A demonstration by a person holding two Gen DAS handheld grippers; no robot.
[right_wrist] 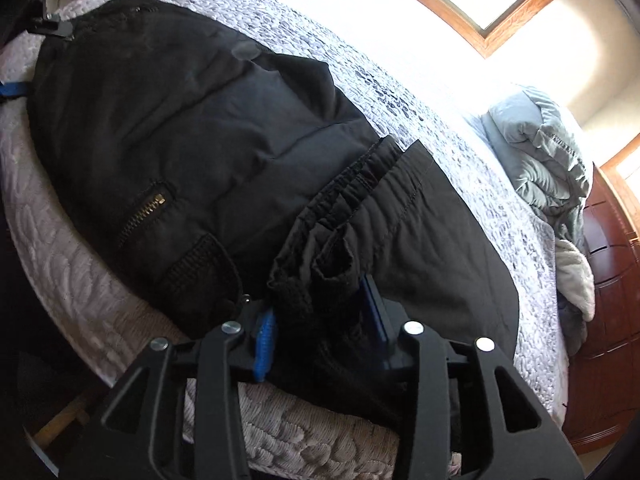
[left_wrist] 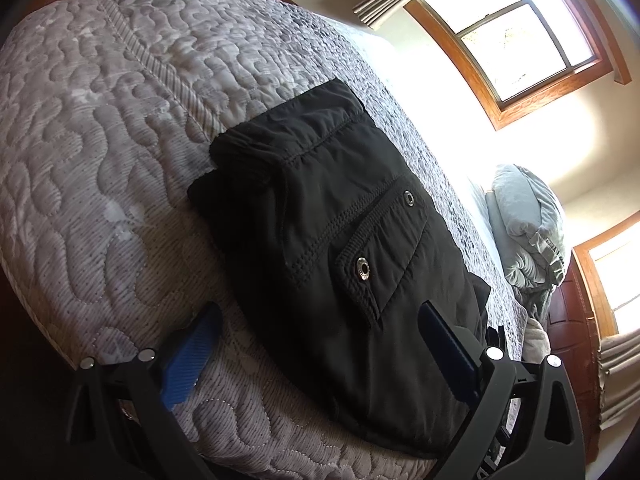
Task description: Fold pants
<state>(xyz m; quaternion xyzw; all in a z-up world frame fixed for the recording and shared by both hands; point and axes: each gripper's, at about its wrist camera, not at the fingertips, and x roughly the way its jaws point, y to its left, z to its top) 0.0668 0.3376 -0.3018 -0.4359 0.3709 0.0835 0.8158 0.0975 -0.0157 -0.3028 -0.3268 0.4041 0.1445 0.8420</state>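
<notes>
Black pants (left_wrist: 344, 240) lie folded into a compact stack on a quilted grey bedspread (left_wrist: 100, 140); a snap pocket flap faces up. My left gripper (left_wrist: 316, 344) is open, its blue pads straddling the near edge of the stack, one pad on the quilt, one over the fabric. In the right wrist view the pants (right_wrist: 192, 120) show a brass zipper and the elastic waistband. My right gripper (right_wrist: 320, 312) is shut on a bunched fold of the pants near the waistband. The left gripper shows at the far left edge of the right wrist view (right_wrist: 12, 90).
A crumpled grey-green blanket (right_wrist: 536, 148) and a white cloth (right_wrist: 574, 276) lie at the bed's far end. A dark wooden dresser (right_wrist: 604, 320) stands on the right. Bright windows (left_wrist: 516, 32) are behind the bed. The bed edge is close below both grippers.
</notes>
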